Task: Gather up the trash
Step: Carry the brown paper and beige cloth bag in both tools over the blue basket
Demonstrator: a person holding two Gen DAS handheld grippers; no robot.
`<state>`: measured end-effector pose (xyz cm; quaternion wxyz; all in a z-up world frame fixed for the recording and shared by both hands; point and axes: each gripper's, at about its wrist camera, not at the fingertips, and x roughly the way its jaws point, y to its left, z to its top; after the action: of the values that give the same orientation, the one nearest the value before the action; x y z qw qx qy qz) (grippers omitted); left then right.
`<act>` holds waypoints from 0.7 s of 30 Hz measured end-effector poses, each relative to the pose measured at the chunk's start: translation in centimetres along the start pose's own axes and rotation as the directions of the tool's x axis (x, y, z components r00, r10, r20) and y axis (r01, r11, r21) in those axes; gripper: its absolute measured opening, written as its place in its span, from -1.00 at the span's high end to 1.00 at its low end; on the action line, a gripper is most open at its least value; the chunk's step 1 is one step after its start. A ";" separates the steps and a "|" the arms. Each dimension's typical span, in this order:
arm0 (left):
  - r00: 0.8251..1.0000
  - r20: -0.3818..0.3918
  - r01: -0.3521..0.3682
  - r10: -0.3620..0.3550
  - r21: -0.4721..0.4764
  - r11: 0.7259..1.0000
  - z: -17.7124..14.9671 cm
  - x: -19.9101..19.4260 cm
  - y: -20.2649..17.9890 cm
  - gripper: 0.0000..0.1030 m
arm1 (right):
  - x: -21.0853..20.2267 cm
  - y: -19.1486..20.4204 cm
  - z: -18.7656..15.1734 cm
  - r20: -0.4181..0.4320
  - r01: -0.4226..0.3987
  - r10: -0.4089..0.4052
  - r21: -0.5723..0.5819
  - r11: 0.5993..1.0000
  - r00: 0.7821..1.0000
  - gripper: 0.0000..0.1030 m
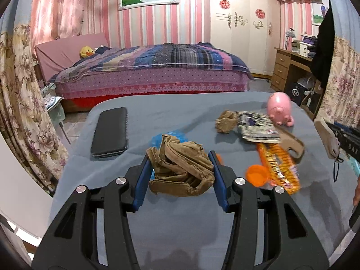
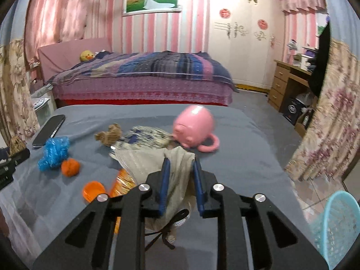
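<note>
My left gripper (image 1: pixel 181 163) is shut on a crumpled brown paper bag (image 1: pixel 182 168) above the grey table (image 1: pixel 180 225). A blue wrapper (image 1: pixel 171 136) lies behind it; it also shows in the right wrist view (image 2: pixel 54 154). My right gripper (image 2: pixel 180 160) is shut on a beige face mask (image 2: pixel 177 175) with black ear loops, held over the table (image 2: pixel 236 157). Other trash lies about: a small brown paper wad (image 1: pixel 226 121), a crumpled printed wrapper (image 1: pixel 258 128), an orange snack packet (image 1: pixel 279 166), an orange cap (image 1: pixel 256 175) and an orange paper ball (image 2: pixel 70 167).
A black phone (image 1: pixel 110 132) lies at the table's left. A pink pig mug (image 2: pixel 193 127) lies on its side at the back. A light-blue mesh basket (image 2: pixel 337 225) stands off the table's right edge. A bed (image 1: pixel 153 72) and desk (image 1: pixel 290 67) stand behind.
</note>
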<state>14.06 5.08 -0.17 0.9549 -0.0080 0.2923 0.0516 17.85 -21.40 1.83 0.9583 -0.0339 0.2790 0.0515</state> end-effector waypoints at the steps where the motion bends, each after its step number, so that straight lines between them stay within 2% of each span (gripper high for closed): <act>1: 1.000 0.002 0.007 -0.007 0.002 1.000 0.1 -0.2 -0.6 0.06 | -0.2 -0.6 -0.2 -0.001 0.009 -0.009 0.002 1.000 1.000 0.59; 12: 0.991 -0.007 0.131 -0.130 0.027 0.991 -0.2 -1.7 -8.6 0.06 | -4.4 -9.1 -3.3 -0.020 0.106 -0.105 0.060 0.993 0.994 0.59; 21: 0.983 -0.019 0.186 -0.185 0.090 0.978 -0.7 -2.7 -14.7 0.06 | -7.5 -14.1 -4.3 0.009 0.182 -0.183 0.099 0.978 0.983 0.59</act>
<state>13.01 -9.83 0.54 0.9533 0.0082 0.2975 -0.0511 10.92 -36.43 2.75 0.9620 -0.0118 0.2681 -0.0501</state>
